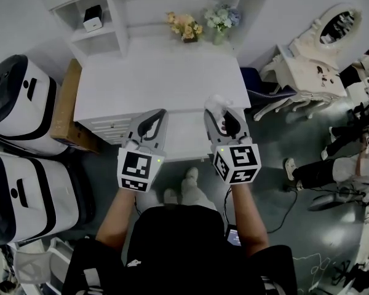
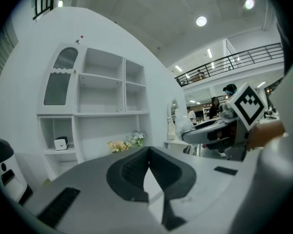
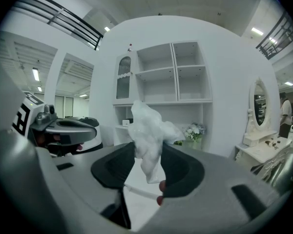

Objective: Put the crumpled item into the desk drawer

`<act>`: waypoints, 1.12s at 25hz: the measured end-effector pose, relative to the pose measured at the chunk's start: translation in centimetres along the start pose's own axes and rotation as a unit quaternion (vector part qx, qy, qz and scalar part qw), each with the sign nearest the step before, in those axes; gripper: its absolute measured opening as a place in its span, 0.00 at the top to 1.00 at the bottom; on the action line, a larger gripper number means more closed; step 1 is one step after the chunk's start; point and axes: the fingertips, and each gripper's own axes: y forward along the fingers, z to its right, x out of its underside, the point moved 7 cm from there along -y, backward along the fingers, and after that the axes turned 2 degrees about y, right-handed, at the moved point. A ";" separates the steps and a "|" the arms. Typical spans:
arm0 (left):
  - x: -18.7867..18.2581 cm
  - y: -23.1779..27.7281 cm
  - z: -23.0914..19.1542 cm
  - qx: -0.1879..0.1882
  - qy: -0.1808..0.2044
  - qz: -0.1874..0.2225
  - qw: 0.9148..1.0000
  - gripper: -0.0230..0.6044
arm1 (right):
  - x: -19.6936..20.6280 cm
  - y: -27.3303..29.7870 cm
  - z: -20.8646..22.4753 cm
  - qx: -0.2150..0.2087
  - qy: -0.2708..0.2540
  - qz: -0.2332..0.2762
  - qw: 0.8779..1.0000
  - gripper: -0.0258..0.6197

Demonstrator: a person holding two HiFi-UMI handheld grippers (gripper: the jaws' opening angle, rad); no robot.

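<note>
The crumpled item (image 3: 149, 135) is a white wad, pinched upright between the pads of my right gripper (image 3: 149, 152). From the head view the crumpled item (image 1: 216, 103) sticks out of the right gripper (image 1: 219, 113) over the front of the white desk (image 1: 160, 78). My left gripper (image 1: 162, 114) hovers beside it to the left. Its jaws are shut with nothing between them, as the left gripper (image 2: 148, 152) view shows. Drawer fronts (image 1: 107, 129) sit at the desk's left front. A white part (image 1: 184, 143) juts toward me between the grippers; I cannot tell if it is an open drawer.
Two small flower bunches (image 1: 184, 26) stand at the back of the desk, and a small white box (image 1: 93, 18) sits on a shelf. A cardboard box (image 1: 64, 109) and two white-and-black machines (image 1: 18, 103) stand to the left. A white vanity (image 1: 323, 48) is on the right.
</note>
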 end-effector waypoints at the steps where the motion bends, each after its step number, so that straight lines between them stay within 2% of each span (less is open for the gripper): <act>1: 0.1 0.3 0.0 0.001 -0.002 -0.001 1.000 0.95 | 0.1 0.2 0.2 0.001 0.001 -0.002 1.000 0.71; 17: 3.1 7.7 -0.9 0.009 -0.021 -0.043 0.999 0.95 | 2.7 5.9 5.1 -0.007 0.014 -0.053 0.998 0.71; 28: 6.1 12.1 -1.1 0.002 -0.045 -0.081 0.996 0.95 | 6.7 10.1 8.0 -0.033 0.020 -0.116 0.992 0.71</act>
